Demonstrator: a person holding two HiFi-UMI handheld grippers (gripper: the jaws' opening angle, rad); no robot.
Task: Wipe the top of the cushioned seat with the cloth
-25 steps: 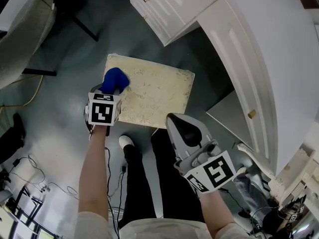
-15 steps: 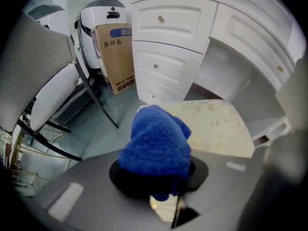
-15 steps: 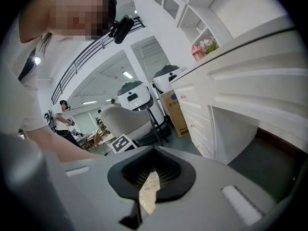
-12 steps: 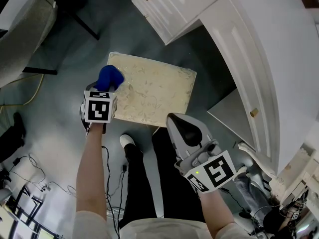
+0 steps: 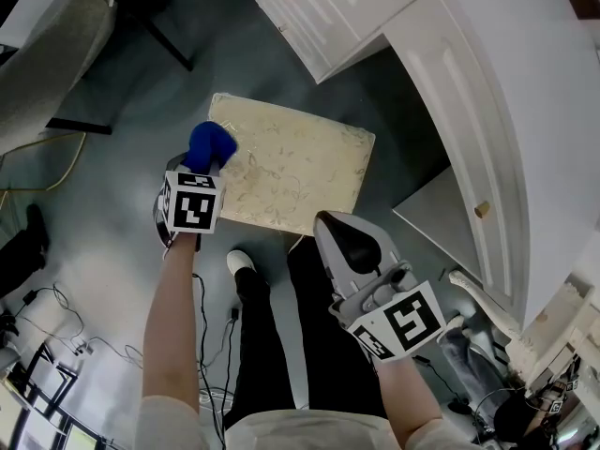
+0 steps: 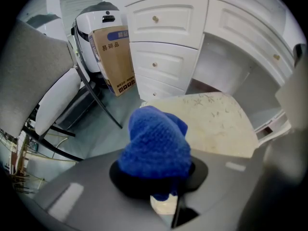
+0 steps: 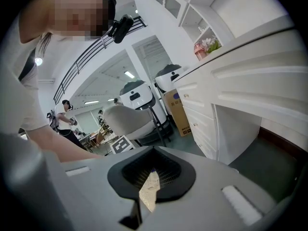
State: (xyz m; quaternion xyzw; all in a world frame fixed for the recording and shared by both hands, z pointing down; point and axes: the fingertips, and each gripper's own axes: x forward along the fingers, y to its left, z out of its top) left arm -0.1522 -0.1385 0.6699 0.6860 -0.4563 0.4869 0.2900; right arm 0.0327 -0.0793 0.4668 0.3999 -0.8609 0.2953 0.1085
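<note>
Clamping blue cloth in left tool, bunch bulging out past the jaws. Holding it at left edge of cushioned seat; contact not resolving. Hanging right tool just near of the seat, jaws pressing together, gripping nothing. Seat standing on grey floor, near white cabinet.

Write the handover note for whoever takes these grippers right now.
Left gripper: shut on the blue cloth, at the left edge of the cushioned seat.
Right gripper: shut, empty, held off the seat, just past its near edge.
Done: cloth is gripped and at the seat; no wiped area can be told apart.
Left: probably sweep the cloth across the whole top, from left to right.
</note>
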